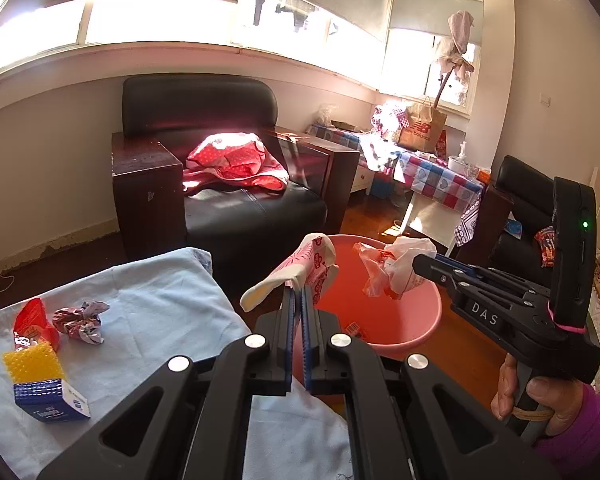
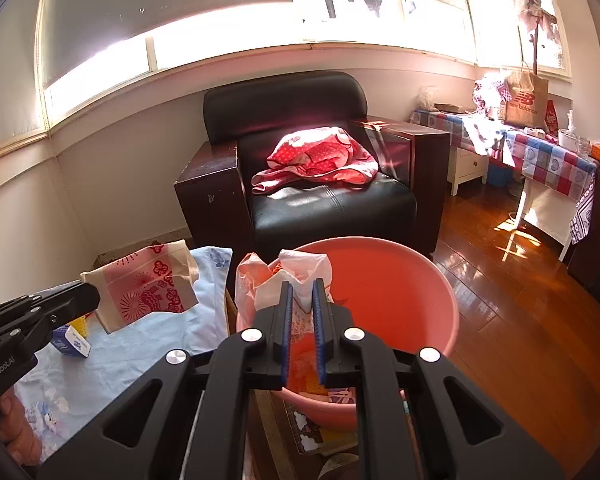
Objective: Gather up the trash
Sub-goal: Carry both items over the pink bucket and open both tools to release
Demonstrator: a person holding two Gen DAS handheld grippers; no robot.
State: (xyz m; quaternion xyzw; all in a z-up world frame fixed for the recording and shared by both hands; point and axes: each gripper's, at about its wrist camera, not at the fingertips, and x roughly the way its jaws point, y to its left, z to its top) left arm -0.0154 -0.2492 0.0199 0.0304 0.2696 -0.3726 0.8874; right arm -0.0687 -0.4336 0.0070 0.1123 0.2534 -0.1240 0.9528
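Note:
My left gripper [image 1: 299,292] is shut on a pink patterned paper bag [image 1: 300,268], held near the left rim of the pink basin [image 1: 400,320]; the bag also shows in the right wrist view [image 2: 148,284]. My right gripper [image 2: 302,286] is shut on a crumpled white and orange plastic bag [image 2: 288,276], held over the basin [image 2: 400,296]; that bag shows in the left wrist view [image 1: 392,268]. On the light blue cloth [image 1: 140,312] lie a crumpled foil wrapper [image 1: 80,322], a red wrapper [image 1: 34,320] and a blue box with a yellow sponge [image 1: 44,384].
A black armchair [image 1: 228,168] with a red dotted cloth [image 1: 232,162] stands behind the basin. A table with a checked cloth [image 1: 428,168] and a paper shopping bag [image 1: 422,128] stands at the right. The floor [image 2: 520,300] is wooden.

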